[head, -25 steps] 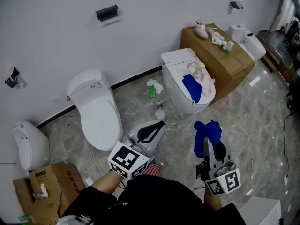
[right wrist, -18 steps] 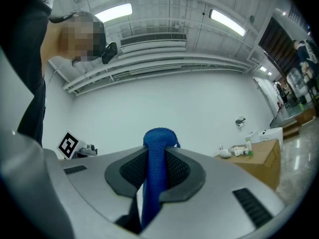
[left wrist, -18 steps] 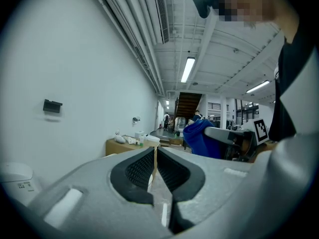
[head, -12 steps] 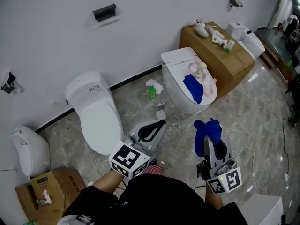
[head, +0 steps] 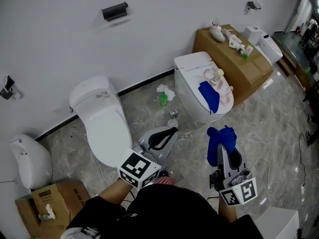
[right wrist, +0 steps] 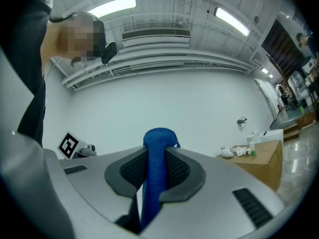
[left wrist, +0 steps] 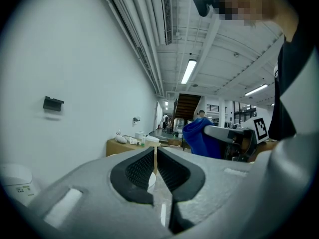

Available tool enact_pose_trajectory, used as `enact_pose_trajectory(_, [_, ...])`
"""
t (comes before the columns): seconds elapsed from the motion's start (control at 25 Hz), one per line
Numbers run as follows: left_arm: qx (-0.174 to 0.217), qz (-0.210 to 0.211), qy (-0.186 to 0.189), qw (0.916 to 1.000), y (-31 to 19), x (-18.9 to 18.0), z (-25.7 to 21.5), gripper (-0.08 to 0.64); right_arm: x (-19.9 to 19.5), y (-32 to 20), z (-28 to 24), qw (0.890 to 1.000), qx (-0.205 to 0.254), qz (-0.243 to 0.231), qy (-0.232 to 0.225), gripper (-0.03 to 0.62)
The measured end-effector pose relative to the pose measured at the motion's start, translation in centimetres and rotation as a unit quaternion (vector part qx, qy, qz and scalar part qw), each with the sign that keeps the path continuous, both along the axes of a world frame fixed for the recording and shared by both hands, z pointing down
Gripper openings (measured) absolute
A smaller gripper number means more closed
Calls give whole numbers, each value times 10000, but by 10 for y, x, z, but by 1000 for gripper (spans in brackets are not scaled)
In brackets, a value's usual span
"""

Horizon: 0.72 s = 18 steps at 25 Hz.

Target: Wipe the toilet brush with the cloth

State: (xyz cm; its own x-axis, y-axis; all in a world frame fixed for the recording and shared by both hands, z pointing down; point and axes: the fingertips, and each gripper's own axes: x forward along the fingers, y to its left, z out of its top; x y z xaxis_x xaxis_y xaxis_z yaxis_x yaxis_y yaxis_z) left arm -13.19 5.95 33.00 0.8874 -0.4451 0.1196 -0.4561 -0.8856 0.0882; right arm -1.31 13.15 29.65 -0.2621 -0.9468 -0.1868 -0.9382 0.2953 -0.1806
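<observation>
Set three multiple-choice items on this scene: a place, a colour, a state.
1. Where does the spare blue cloth lie? A on the right-hand toilet; B on the cardboard box; C on the floor.
2. What colour is the cloth in the right gripper? A green; B blue; C white.
3. How is the left gripper? A wide open; B shut on a brush; C shut, empty.
Key: 1 A, draped over its lid; 2 B, blue between its jaws; 3 C, jaws together, nothing between.

— What lies on the brown box (head: 251, 66)?
— Small pale things, too small to tell.
— And the cloth (right wrist: 152, 193)?
— Its lower end goes out of sight between the jaws of the right gripper (right wrist: 156, 153).
</observation>
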Motion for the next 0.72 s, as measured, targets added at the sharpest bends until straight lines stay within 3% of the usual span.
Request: enact_pose_trajectory(0.72, [-189, -243, 118, 9995, -20, -34, 11, 5, -37, -28, 6, 9995, -176, -278, -1, 64])
